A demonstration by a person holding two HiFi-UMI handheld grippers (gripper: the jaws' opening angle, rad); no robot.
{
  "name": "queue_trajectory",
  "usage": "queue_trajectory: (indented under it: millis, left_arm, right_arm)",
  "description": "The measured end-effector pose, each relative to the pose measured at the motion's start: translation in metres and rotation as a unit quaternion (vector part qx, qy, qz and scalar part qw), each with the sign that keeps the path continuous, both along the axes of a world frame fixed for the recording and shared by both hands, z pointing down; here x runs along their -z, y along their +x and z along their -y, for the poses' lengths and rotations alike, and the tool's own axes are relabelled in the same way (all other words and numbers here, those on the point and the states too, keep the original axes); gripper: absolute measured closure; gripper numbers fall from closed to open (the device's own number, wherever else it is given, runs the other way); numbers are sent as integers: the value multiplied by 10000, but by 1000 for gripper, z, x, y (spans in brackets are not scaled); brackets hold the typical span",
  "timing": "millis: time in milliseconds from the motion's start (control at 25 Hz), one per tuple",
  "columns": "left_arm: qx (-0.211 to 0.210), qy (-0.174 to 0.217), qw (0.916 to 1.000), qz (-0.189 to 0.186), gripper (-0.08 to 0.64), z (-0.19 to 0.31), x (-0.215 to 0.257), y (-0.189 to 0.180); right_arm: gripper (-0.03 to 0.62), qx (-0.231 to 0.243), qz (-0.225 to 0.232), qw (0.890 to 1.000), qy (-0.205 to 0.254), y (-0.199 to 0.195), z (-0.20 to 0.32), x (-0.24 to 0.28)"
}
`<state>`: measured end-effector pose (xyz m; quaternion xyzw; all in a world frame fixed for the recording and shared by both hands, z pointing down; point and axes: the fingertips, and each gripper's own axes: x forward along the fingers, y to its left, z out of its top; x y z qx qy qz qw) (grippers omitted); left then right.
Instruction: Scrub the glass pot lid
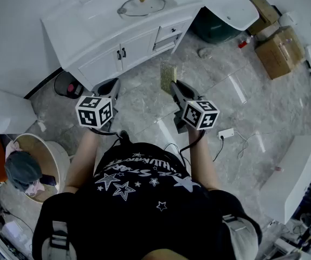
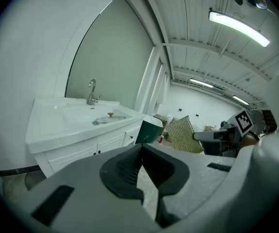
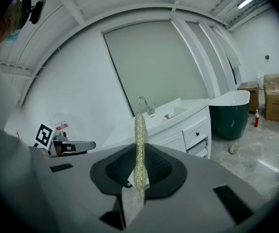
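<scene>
Right claw (image 3: 138, 171) clamped on scrub pad (image 3: 139, 140) (edge-on there, texture hard to read). Left claw (image 2: 140, 154) closed, nothing in it. Lid (image 1: 142, 5) lies near the worktop's (image 1: 77, 18) right end, well apart from both claws; its knob is barely resolvable.

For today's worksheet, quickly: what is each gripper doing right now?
Left gripper: shut, nothing between its jaws.
Right gripper: shut on the gold scrubbing pad, held upright.
</scene>
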<state>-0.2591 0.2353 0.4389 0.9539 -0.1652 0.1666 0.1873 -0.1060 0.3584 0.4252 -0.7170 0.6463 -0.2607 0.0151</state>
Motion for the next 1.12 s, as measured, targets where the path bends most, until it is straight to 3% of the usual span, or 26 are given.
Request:
queue_trajectory:
  millis: [640, 1120]
  left_arm:
    - [69, -210, 9998, 12, 551, 36, -16, -10]
    - [70, -504, 9987, 78, 551, 76, -34, -41]
  right_arm:
    - [538, 37, 30, 9998, -181, -10, 35, -17]
    - [537, 4, 176, 9997, -191, -32, 85, -26]
